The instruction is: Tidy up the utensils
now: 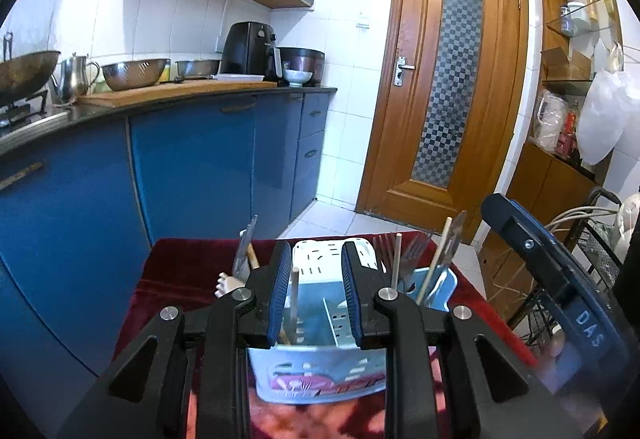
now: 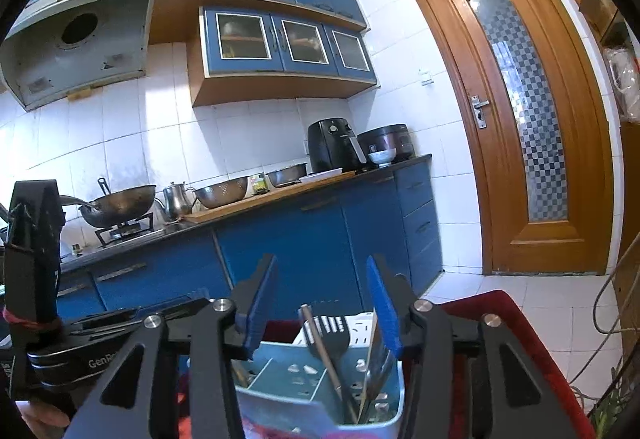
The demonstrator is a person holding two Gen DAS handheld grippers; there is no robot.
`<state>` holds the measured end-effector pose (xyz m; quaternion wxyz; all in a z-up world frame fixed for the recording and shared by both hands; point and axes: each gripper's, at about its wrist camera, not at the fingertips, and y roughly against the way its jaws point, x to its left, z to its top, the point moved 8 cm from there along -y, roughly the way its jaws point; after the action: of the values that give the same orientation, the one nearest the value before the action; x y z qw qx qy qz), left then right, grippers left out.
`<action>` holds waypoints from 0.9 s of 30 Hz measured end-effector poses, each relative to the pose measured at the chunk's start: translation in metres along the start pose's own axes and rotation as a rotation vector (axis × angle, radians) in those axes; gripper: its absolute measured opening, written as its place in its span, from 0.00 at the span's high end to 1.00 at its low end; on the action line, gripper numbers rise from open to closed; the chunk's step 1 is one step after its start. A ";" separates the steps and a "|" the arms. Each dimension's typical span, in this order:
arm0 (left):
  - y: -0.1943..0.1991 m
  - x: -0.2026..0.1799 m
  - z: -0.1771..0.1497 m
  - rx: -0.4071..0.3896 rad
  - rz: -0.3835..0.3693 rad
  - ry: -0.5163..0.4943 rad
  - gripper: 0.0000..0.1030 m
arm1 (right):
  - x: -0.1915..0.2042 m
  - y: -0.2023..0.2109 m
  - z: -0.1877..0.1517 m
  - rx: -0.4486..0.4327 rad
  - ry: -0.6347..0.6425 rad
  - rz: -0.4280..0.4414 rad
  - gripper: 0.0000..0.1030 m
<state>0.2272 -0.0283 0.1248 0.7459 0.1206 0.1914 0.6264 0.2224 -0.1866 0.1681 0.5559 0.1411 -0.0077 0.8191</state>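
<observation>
A light blue and white utensil caddy (image 1: pixel 320 375) stands on a table with a dark red cloth (image 1: pixel 180 271). Forks, knives and chopsticks (image 1: pixel 436 259) stand in its right compartments, and a wooden stick (image 1: pixel 294 299) stands in its left one. My left gripper (image 1: pixel 316 279) is open above the caddy with nothing between its blue pads. In the right wrist view the caddy (image 2: pixel 320 399) holds a black slotted spatula (image 2: pixel 326 335) and a metal-handled utensil. My right gripper (image 2: pixel 320 303) is open above it and empty.
Blue kitchen cabinets (image 1: pixel 192 167) and a counter with bowls, a kettle and a black air fryer (image 1: pixel 248 49) run along the left. A wooden door (image 1: pixel 448 79) is behind. A wire rack with cables (image 1: pixel 580 239) stands to the right of the table.
</observation>
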 end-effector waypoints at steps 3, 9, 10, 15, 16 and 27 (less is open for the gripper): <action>0.017 0.001 -0.002 -0.001 0.009 -0.004 0.75 | 0.010 0.016 0.001 0.009 -0.002 0.003 0.52; 0.051 0.012 -0.019 0.001 0.044 0.021 0.65 | 0.025 0.044 -0.007 0.051 -0.020 0.029 0.50; 0.054 0.013 -0.022 0.005 0.049 0.024 0.64 | 0.026 0.047 -0.009 0.057 -0.019 0.029 0.49; 0.068 0.021 -0.047 0.037 0.072 0.036 0.55 | 0.032 0.067 -0.028 0.094 -0.006 0.011 0.45; 0.069 0.022 -0.054 0.045 0.078 0.035 0.52 | 0.032 0.070 -0.032 0.101 -0.008 0.007 0.44; 0.049 0.019 -0.111 0.094 0.119 0.016 0.38 | 0.014 0.079 -0.094 0.197 -0.037 -0.073 0.25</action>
<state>0.1379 -0.0070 0.0434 0.6995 0.1617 0.2189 0.6608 0.1243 -0.1880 0.0931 0.5686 0.2105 0.0678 0.7923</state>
